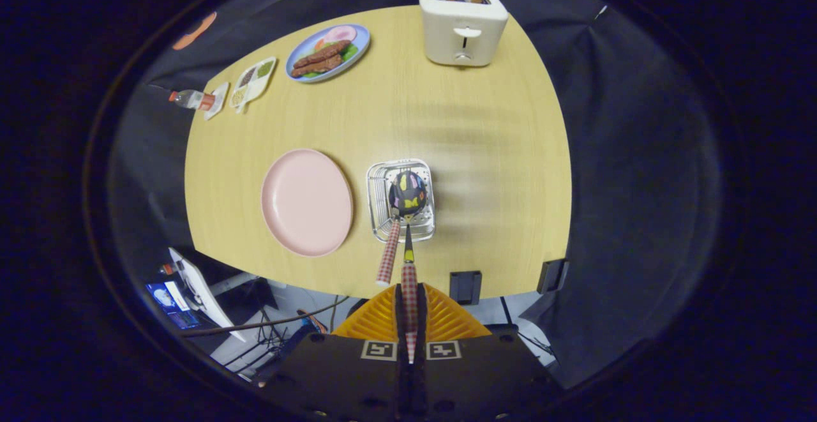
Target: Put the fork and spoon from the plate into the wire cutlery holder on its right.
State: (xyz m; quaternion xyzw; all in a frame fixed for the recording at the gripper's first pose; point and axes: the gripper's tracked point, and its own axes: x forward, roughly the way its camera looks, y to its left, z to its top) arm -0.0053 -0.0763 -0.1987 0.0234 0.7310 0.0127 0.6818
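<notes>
We see the plate (306, 202) left of the wire cutlery holder (401, 200), the toaster (462, 26) far beyond both.

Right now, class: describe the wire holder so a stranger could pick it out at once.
On the wooden table, just right of the empty pink plate, stands the holder. It is the sole wire basket, with a checked handle leaning out and the gripper lowering a spoon into it.

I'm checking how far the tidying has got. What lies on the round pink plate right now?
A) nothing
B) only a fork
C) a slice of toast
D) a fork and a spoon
A: the round pink plate is bare, one checked-handled utensil already leans in the wire cutlery holder, and the hand-held gripper grips the shiny spoon with a checked handle over it.
</notes>
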